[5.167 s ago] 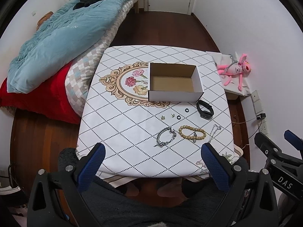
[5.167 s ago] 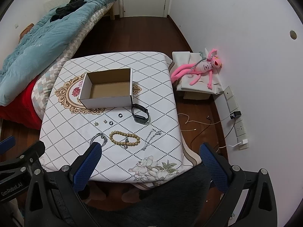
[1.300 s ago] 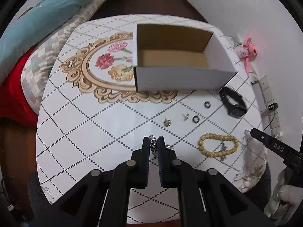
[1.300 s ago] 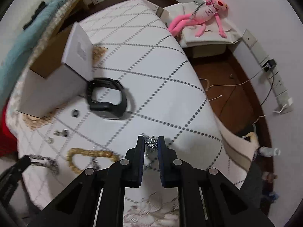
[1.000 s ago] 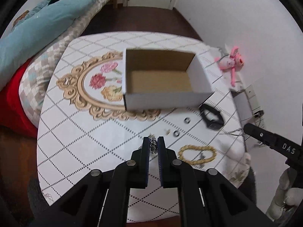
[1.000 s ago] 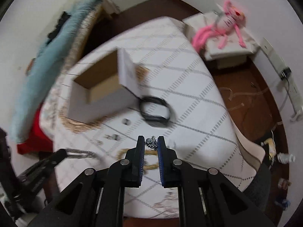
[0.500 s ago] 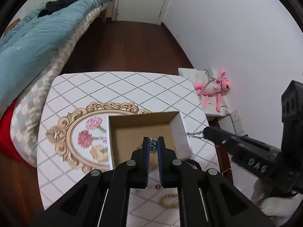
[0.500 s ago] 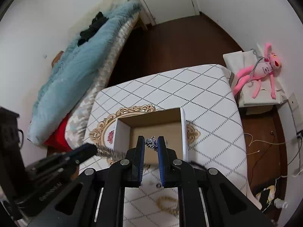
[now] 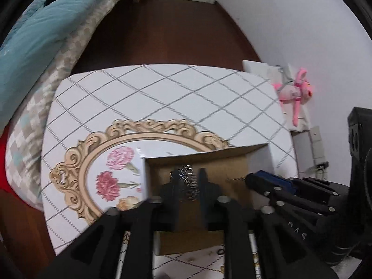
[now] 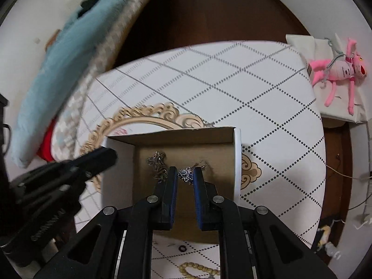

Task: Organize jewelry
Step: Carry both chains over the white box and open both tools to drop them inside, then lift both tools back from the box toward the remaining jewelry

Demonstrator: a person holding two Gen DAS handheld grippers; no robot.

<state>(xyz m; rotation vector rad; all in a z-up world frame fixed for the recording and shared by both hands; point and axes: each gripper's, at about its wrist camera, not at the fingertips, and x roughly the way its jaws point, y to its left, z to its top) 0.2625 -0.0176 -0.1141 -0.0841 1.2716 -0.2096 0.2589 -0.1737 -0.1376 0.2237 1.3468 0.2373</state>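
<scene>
A white cardboard box (image 9: pixel 260 155) (image 10: pixel 237 158) with a brown inside stands on the patterned table. My left gripper (image 9: pixel 187 174) hangs over the box with its jaws parted; the silver chain bracelet (image 9: pixel 189 181) shows between them, and it lies on the box floor in the right wrist view (image 10: pixel 158 162). My right gripper (image 10: pixel 185 173) is also over the box, jaws parted, with the thin silver necklace (image 10: pixel 187 174) loose between the tips. The right gripper's fingers (image 9: pixel 267 183) reach in from the right in the left wrist view.
A wooden bead bracelet (image 10: pixel 197 270) and a small black ring (image 10: pixel 182 248) lie on the tablecloth (image 10: pixel 267 107) in front of the box. A bed with a blue quilt (image 9: pixel 34 30) is at left. A pink plush toy (image 10: pixel 337 72) lies at right.
Both grippers moved down and forward over the box and their jaws opened. The chain bracelet and the necklace have dropped free into the box.
</scene>
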